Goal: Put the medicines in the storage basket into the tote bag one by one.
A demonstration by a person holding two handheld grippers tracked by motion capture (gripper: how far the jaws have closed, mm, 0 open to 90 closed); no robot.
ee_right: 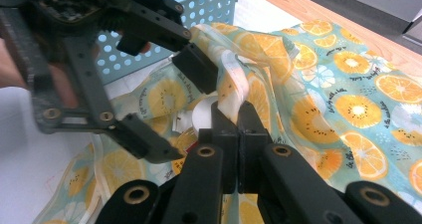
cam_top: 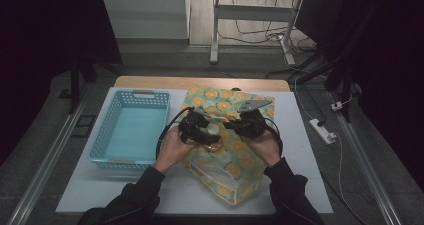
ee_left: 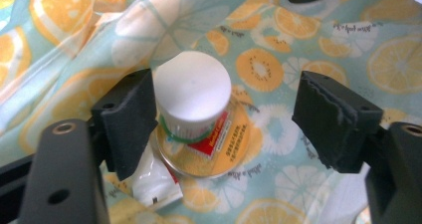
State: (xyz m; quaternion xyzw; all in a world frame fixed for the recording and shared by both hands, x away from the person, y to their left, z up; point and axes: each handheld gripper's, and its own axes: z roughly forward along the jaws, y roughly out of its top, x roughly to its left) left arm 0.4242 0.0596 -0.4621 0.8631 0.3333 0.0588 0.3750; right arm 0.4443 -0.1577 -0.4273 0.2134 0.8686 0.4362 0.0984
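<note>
The bag is pale turquoise, printed with orange and white citrus slices. On it, a jar shows a white cap and red-and-yellow label. Left of the bag, the basket is light blue.

Jar base hidden inside the fruit-print bag, white packet label unreadable

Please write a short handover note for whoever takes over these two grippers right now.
Left gripper: jaws open, straddling the white-capped jar that stands inside the citrus-print bag; one pad is at the cap, the other well clear.
Right gripper: shut on the bag's edge, holding the mouth up.
Blue basket sits to the left of the bag, nothing visible in it.
Done: bag held open, jar framed.
Left: probably close on the jar, lift it out and move it to the basket.
</note>
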